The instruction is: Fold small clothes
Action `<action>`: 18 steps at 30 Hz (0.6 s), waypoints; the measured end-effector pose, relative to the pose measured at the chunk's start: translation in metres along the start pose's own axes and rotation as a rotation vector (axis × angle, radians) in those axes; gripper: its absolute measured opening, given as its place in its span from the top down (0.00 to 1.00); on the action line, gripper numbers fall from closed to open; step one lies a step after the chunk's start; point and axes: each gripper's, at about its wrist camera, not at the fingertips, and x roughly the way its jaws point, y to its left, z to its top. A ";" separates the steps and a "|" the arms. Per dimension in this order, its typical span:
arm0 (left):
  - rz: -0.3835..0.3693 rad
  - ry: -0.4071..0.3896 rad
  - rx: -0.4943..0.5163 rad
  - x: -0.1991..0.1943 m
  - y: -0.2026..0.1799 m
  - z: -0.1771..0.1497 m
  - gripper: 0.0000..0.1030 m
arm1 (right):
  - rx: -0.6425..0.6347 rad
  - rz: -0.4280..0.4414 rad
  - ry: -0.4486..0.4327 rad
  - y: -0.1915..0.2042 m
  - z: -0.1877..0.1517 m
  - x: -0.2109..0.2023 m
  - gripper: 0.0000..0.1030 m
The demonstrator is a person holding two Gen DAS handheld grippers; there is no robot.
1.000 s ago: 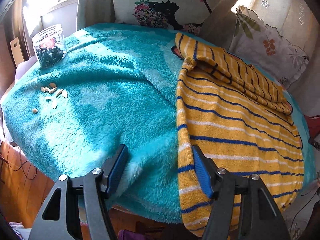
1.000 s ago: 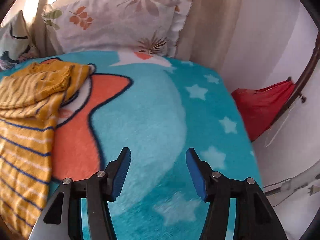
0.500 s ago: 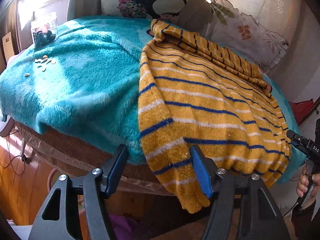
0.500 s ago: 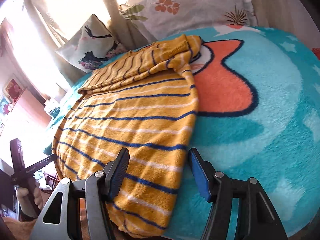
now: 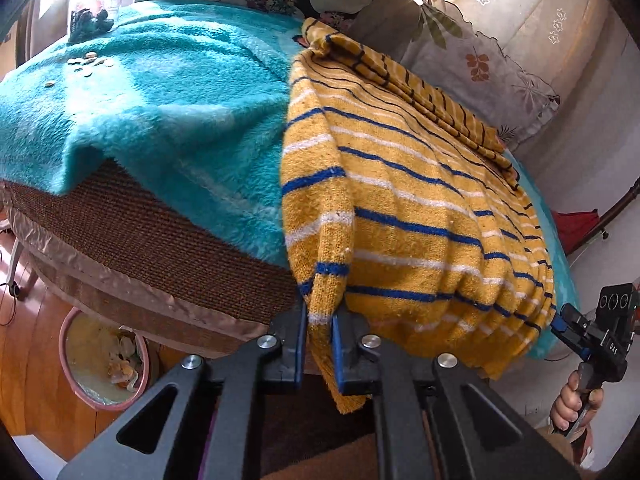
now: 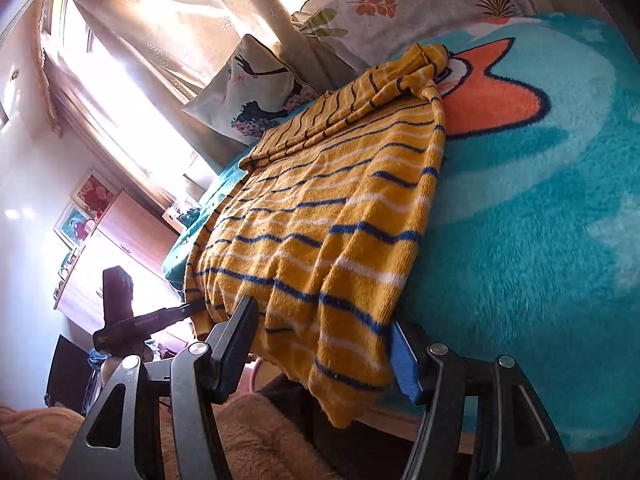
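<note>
Left claw (image 5: 320,338) has just closed on the near hem corner of the striped sweater (image 5: 404,216), which lies on the teal blanket (image 5: 160,120) with its hem overhanging the bed edge. Right claw (image 6: 320,340) stands open around the opposite hem corner (pads not yet pressing). Grasping is in hand; next, I judge, the right must close so both can carry the hem toward the collar.

Teal blanket (image 5: 168,120) w/ jar (image 5: 90,20), seeds (image 5: 90,62); 2 pillows (image 6: 420,8); pink bin (image 5: 102,364) below.
</note>
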 end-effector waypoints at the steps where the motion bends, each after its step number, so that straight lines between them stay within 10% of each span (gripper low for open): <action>1: -0.005 0.000 -0.013 -0.001 0.005 -0.001 0.92 | 0.002 -0.005 0.008 0.000 -0.005 0.002 0.35; 10: -0.055 -0.009 -0.053 -0.002 0.019 -0.003 0.94 | -0.021 -0.068 0.138 0.005 -0.034 0.050 0.35; 12: -0.071 -0.010 -0.060 -0.004 0.023 -0.004 0.94 | -0.030 -0.065 0.151 0.007 -0.033 0.056 0.55; 13: -0.084 -0.013 -0.063 -0.006 0.025 -0.004 0.95 | -0.029 -0.055 0.162 0.007 -0.033 0.057 0.83; 18: -0.163 -0.052 -0.080 -0.030 0.033 -0.003 0.95 | -0.053 -0.003 0.118 0.021 -0.025 0.027 0.90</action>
